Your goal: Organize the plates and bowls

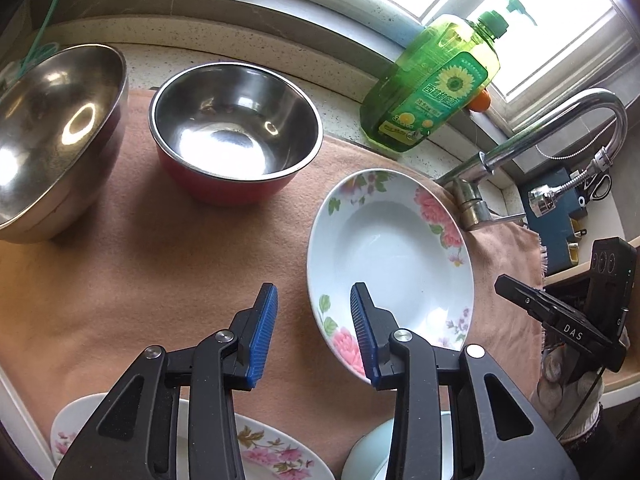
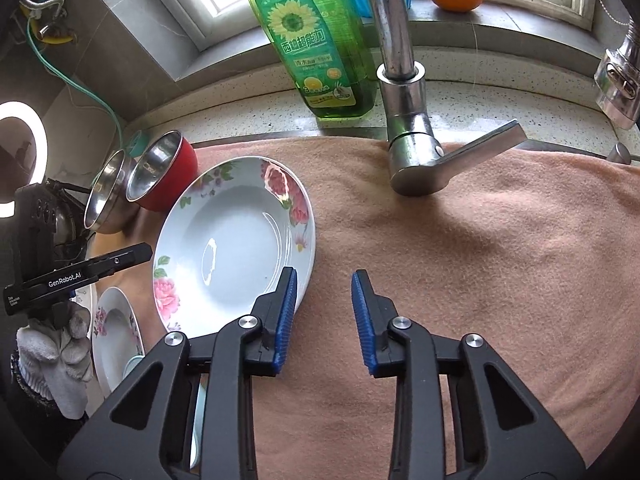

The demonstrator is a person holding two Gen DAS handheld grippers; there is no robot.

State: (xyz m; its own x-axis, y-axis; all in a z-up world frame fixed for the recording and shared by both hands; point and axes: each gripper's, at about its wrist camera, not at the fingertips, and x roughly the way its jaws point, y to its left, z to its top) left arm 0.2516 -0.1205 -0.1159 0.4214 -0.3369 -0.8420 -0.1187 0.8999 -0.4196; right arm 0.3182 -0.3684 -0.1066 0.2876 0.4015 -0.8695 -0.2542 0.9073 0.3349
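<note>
Glossy floral plate (image 2: 234,248) on fuzzy cloth (image 2: 480,240) — both tools (image 1: 314,320) (image 2: 325,312) narrow, empty.

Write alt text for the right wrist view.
Open tongs hover over a peach towel, their left pad at the rim of a floral plate. Behind stand a faucet, green soap bottle and two steel bowls.

- "DAS" stands in white on the black right gripper (image 1: 568,330) body.
- "GenRobot.AI" stands in white on the black left gripper (image 2: 66,280) body.
- The translucent green dish-soap bottle (image 2: 316,40) carries a sunflower label with Chinese characters.
</note>
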